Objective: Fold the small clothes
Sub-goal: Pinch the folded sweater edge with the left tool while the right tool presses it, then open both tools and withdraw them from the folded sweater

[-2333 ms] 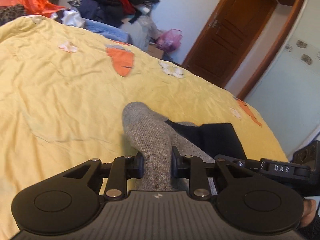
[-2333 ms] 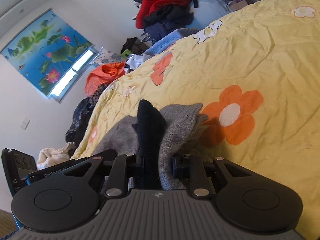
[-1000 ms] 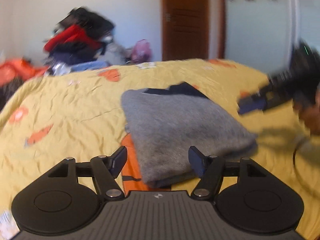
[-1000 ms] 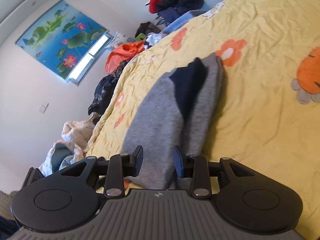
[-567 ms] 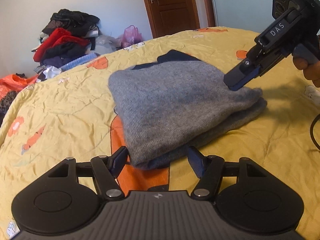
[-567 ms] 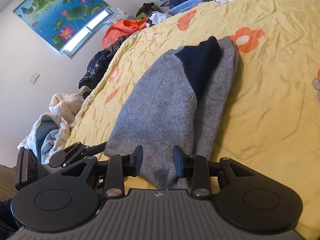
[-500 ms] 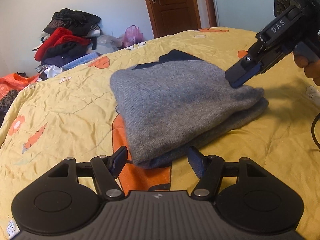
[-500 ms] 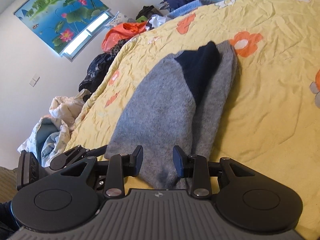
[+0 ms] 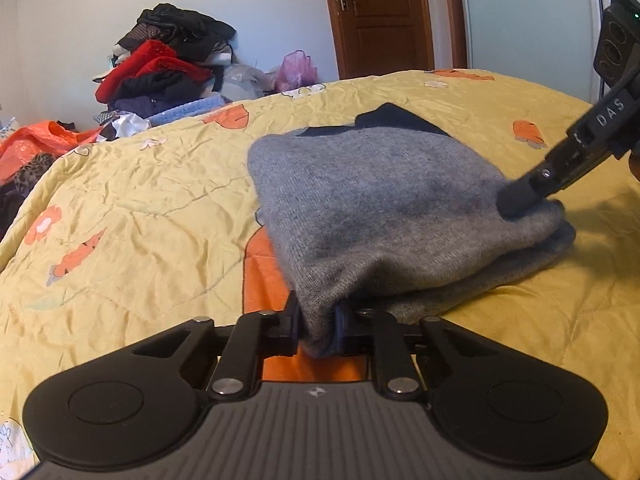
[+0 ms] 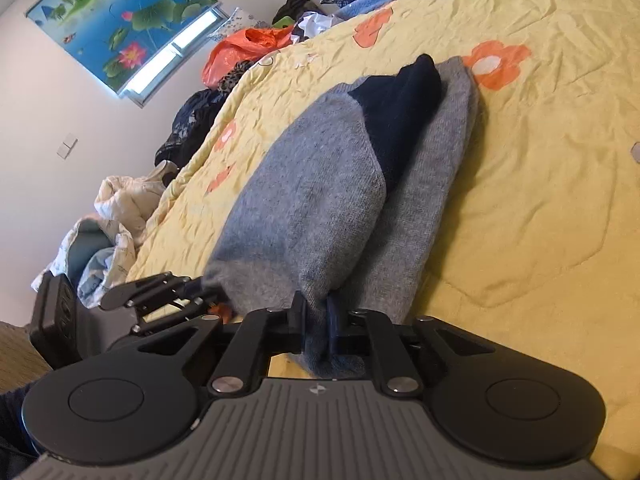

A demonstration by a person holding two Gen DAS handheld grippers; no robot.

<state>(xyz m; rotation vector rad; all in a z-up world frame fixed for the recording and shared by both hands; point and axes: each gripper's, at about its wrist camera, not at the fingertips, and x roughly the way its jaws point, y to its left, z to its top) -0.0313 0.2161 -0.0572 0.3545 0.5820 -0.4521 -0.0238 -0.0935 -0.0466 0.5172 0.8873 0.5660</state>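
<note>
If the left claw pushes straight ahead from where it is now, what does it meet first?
Nothing new: the left claw is already shut on the near edge of the folded grey sweater. Pushing on would just bunch that sweater up along the yellow bedspread; depth beyond it is unclear.

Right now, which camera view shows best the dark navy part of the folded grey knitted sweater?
The right wrist view. There the dark navy part runs uncovered between two grey layers of the folded grey knitted sweater. The left wrist view shows it only as a thin strip at the far edge.
</note>
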